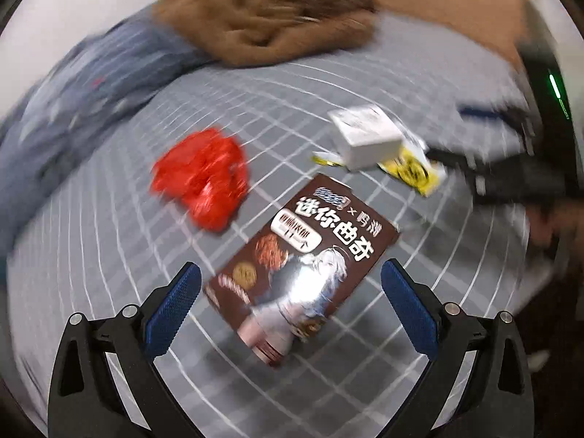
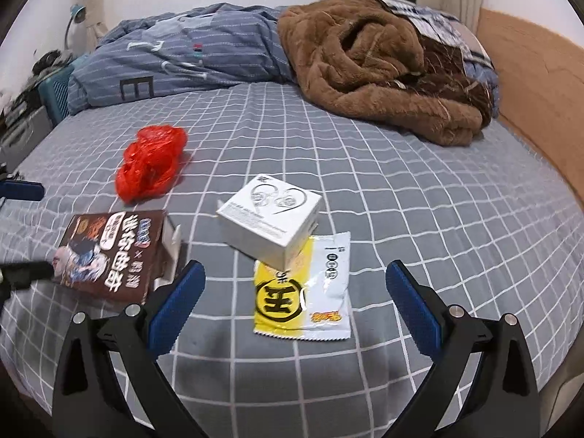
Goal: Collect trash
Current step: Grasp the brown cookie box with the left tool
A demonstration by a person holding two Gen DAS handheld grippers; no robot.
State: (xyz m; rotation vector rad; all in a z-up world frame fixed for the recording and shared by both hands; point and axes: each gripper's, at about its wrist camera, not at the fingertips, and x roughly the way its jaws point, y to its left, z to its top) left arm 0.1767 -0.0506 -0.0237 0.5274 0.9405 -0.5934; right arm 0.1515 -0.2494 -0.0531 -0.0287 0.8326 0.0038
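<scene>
Grey checked bedsheet (image 2: 401, 189) carries four pieces of trash — one red plastic bag (image 2: 151, 162), one brown snack box (image 2: 113, 252) with its end flap open, one white box (image 2: 270, 219) resting on one yellow-white wrapper (image 2: 310, 303). Brown blanket (image 2: 379, 73) and blue duvet (image 2: 175, 62) lie behind. Left gripper (image 1: 290, 308) straddles the snack box, wide open, holding nothing; right gripper (image 2: 295, 306) hangs wide open over the wrapper, empty.

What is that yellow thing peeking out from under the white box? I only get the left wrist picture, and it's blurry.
Observer: A yellow and white snack wrapper, lying flat; the white box rests on its far end.
Operator: Is the brown cookie box closed?
Observer: No. In the right wrist view one end of the brown cookie box is open, flap up.
Operator: Is the other gripper holding anything?
Observer: No. The right gripper is open, with the wrapper lying between its fingers.
</scene>
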